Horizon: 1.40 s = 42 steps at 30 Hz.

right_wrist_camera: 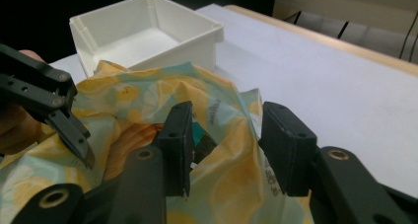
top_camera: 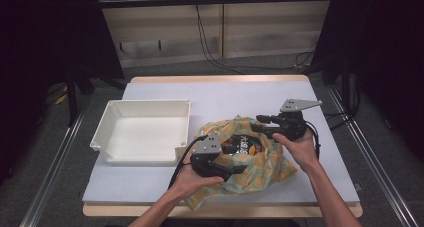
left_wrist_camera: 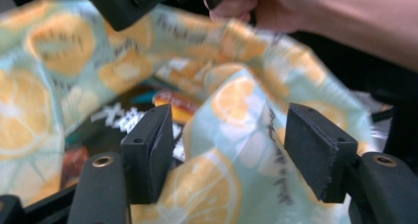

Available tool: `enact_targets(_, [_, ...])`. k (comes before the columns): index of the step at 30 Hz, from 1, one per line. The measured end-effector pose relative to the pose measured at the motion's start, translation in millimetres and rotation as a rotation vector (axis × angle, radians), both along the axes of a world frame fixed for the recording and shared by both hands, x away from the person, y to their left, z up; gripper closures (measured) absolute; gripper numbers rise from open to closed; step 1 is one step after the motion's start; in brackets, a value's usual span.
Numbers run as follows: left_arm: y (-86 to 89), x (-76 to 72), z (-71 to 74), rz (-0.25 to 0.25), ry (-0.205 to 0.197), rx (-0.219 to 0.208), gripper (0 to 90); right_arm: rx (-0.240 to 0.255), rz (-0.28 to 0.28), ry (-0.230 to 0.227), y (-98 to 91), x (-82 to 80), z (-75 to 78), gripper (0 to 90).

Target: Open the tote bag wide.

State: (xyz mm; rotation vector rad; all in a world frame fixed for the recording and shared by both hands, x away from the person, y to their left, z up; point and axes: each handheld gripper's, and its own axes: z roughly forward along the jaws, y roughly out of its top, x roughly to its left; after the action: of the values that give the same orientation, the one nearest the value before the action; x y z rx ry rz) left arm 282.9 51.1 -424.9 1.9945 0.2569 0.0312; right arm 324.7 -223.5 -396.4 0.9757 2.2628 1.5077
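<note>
A white bin (top_camera: 145, 132) sits on the pale table (top_camera: 240, 94), black cables (top_camera: 210, 47) behind.

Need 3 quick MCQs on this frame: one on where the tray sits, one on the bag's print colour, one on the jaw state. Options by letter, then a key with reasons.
1. Where is the tray relative to the bag in the high view?
A. left of it
B. right of it
C. under it

2. What does the bag's print show?
A. blue stripes
B. orange citrus slices on pale green
C. red dots

3. How do the left gripper jaws stand?
A. clamped on the tray rim
B. shut on nothing
C. open, with bag fabric between them

Key: A, the tray sits left of the bag; B, the slices show plainly in the left gripper view; C, a wide gap separates the pads over loose fabric.
</note>
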Motion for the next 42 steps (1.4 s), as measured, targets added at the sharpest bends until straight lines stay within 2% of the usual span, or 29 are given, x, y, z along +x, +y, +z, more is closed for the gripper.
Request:
enact_targets(1, [-0.7, -0.7, -2.4, 0.007, -0.014, 0.02, 38.7, -0.009, -0.002, 0.008, 2.1, 2.0, -2.4, 52.9])
enact_targets(2, [-1.6, -2.0, -5.4, 0.006, -0.011, 0.011, 55.5, -0.039, 0.016, 0.032, 7.6, 6.3, -9.4, 51.6])
enact_targets(3, [0.7, -3.0, -8.1, -0.017, -0.014, 0.027, 64.6, -0.058, 0.023, 0.038, 10.4, 7.0, -12.5, 53.0])
enact_targets(4, [0.7, -3.0, -8.1, -0.017, -0.014, 0.027, 78.9, -0.058, 0.023, 0.038, 10.4, 7.0, -12.5, 53.0])
enact_targets(5, [0.6, -4.1, -9.0, -0.025, -0.003, 0.019, 87.9, -0.097, 0.019, 0.044, 14.8, 7.7, -17.9, 68.9])
enact_targets(6, [1.6, -4.9, -8.0, -0.043, 0.0, 0.03, 87.9, -0.097, 0.019, 0.044, 14.8, 7.7, -17.9, 68.9])
enact_targets(7, [1.9, -8.9, -6.2, -0.06, 0.003, 0.021, 89.0, -0.098, 0.014, 0.044, 15.5, 8.6, -19.9, 76.1])
enact_targets(8, [2.4, -11.9, -4.7, -0.078, -0.002, 0.025, 89.8, -0.081, 0.0, 0.044, 14.1, 10.8, -21.8, 82.4])
enact_targets(10, [3.1, -22.5, -1.8, -0.124, -0.01, 0.032, 90.0, -0.043, -0.03, 0.053, 8.4, 17.6, -25.2, 88.1])
enact_targets(13, [3.4, -41.4, 0.4, -0.187, -0.046, 0.042, 90.0, -0.016, -0.07, 0.07, -0.3, 29.6, -32.2, 89.4])
enact_targets(15, [4.3, -51.9, -0.7, -0.21, -0.052, 0.041, 90.0, 0.0, -0.114, 0.089, -7.6, 40.9, -39.1, 89.5])
enact_targets(16, [4.3, -51.9, -0.7, -0.21, -0.052, 0.041, 90.0, 0.0, -0.114, 0.089, -7.6, 40.9, -39.1, 89.5])
enact_targets(18, [4.3, -57.9, -3.7, -0.221, -0.067, 0.067, 90.0, 0.024, -0.125, 0.095, -10.8, 45.7, -40.8, 89.4])
enact_targets(20, [5.7, -63.3, -6.6, -0.218, -0.097, 0.099, 90.0, 0.017, -0.142, 0.097, -14.0, 53.1, -43.4, 89.2])
enact_targets(22, [9.5, -66.7, -13.5, -0.203, -0.101, 0.109, 90.0, 0.021, -0.151, 0.111, -15.7, 59.9, -48.8, 89.0])
enact_targets(25, [10.5, -64.2, -27.0, -0.211, -0.075, 0.131, 90.0, 0.022, -0.159, 0.125, -16.3, 64.3, -54.2, 88.5])
enact_targets(28, [9.8, -64.1, -32.5, -0.23, -0.077, 0.158, 90.0, 0.016, -0.183, 0.14, -17.1, 68.7, -61.8, 87.9])
enact_targets(30, [9.7, -63.1, -36.3, -0.228, -0.07, 0.152, 90.0, 0.005, -0.195, 0.143, -17.1, 70.1, -64.6, 87.9])
enact_targets(31, [9.8, -62.4, -38.2, -0.233, -0.066, 0.162, 90.0, 0.003, -0.198, 0.14, -16.4, 70.1, -65.6, 87.9])
enact_targets(36, [11.8, -56.0, -43.0, -0.187, -0.038, 0.144, 89.5, -0.005, -0.182, 0.137, -12.0, 65.8, -67.3, 83.7])
enact_targets(37, [12.5, -54.4, -42.5, -0.175, -0.019, 0.131, 88.2, -0.005, -0.165, 0.126, -11.3, 60.8, -62.8, 79.1])
enact_targets(40, [15.4, -50.5, -40.0, -0.154, 0.012, 0.096, 86.3, -0.006, -0.153, 0.111, -11.1, 55.9, -56.4, 75.9])
enact_targets(42, [17.6, -49.7, -37.7, -0.123, 0.018, 0.088, 82.2, -0.001, -0.152, 0.094, -12.5, 51.3, -48.9, 71.8])
